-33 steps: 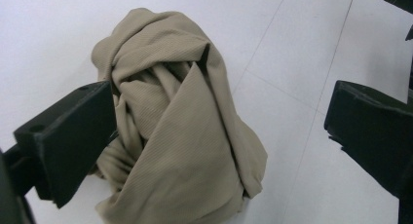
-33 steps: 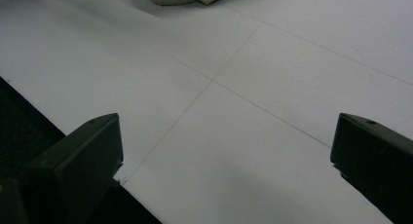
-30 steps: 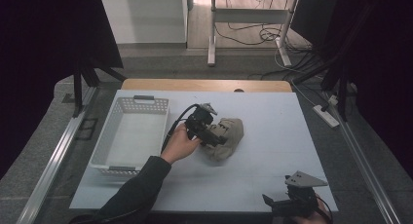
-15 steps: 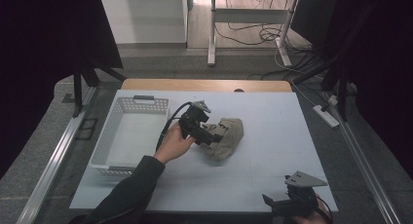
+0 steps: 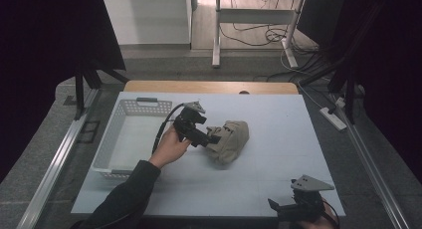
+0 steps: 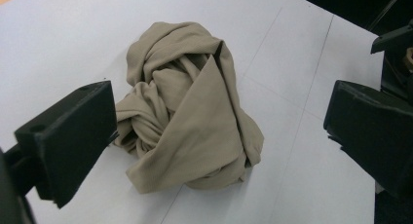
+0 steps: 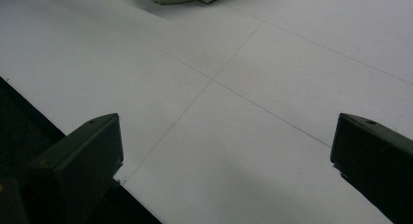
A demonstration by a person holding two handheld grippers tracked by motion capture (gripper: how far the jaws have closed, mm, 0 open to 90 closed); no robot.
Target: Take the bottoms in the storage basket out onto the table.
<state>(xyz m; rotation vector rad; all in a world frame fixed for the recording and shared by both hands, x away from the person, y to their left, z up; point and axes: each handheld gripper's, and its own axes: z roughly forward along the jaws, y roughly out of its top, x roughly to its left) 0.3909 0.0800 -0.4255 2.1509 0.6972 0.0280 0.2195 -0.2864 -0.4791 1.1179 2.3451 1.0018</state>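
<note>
Left gripper backed slightly off crumpled beige cloth, jaws wide, nothing held; grasp not made. Right gripper idle at table edge, jaws wide.

- No text, label, brand, number or sign can be read on the beige cloth, the white basket left of it, or the surface.

Beyond the white table, grey floor bears tangled cables and dark curtains.
</note>
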